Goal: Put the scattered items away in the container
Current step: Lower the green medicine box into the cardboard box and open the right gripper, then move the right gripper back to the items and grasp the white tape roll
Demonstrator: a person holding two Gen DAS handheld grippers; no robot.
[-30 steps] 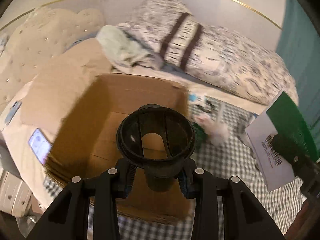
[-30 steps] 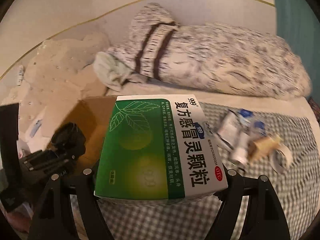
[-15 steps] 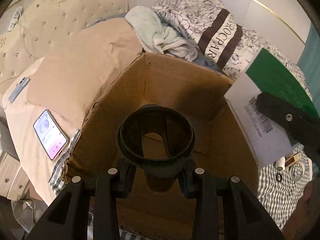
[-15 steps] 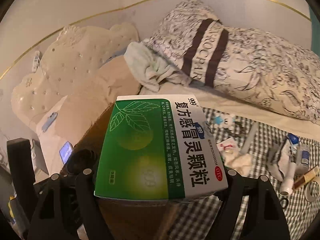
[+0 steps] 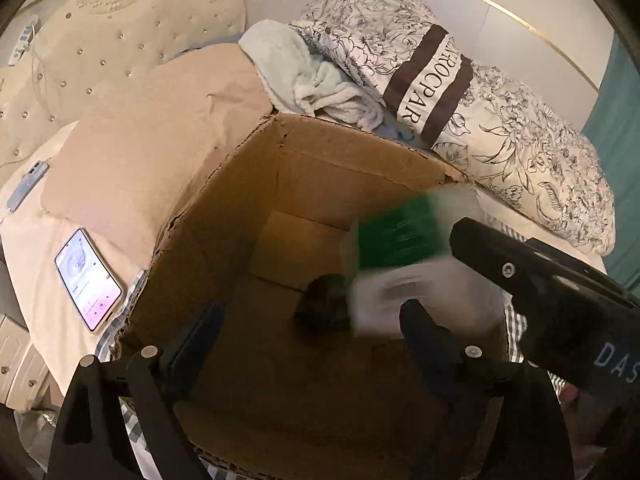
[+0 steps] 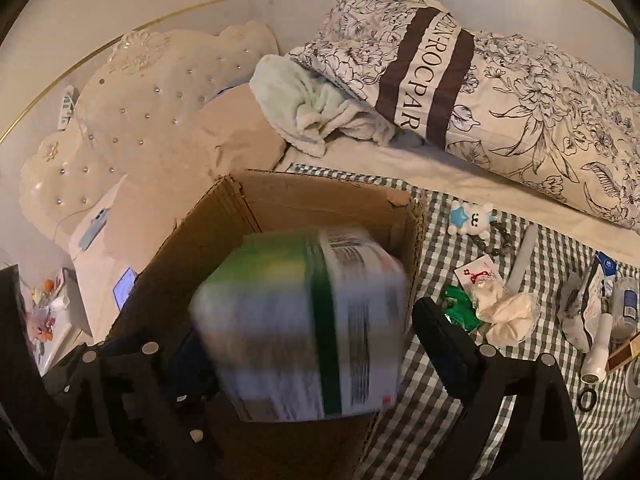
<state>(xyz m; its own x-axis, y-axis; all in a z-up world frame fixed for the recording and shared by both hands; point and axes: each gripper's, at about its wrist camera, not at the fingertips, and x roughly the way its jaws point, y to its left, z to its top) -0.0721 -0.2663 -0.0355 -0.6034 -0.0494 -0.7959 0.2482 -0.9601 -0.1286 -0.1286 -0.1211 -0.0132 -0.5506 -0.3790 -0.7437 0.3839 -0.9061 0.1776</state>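
An open cardboard box (image 5: 340,160) stands on the bed; it also shows in the right wrist view (image 6: 304,196). My left gripper (image 5: 308,344) is open and empty above the box. A black cup-like item (image 5: 324,304) lies blurred on the box floor. My right gripper (image 6: 308,344) is open over the box's right wall. The green and white medicine box (image 6: 304,328) is blurred, free between the jaws, dropping into the box; it shows in the left wrist view too (image 5: 404,256).
Scattered items lie on the checked cloth (image 6: 448,368) to the right: a blue and white toy (image 6: 472,220), crumpled tissue (image 6: 508,316), a green wrapper (image 6: 460,308), tubes (image 6: 596,356). A phone (image 5: 88,280) lies left of the box. A patterned pillow (image 6: 480,64) and headboard lie behind.
Both grippers have opened. The black cup left my left gripper and lies in the box. The medicine box left my right gripper and is falling into the box.
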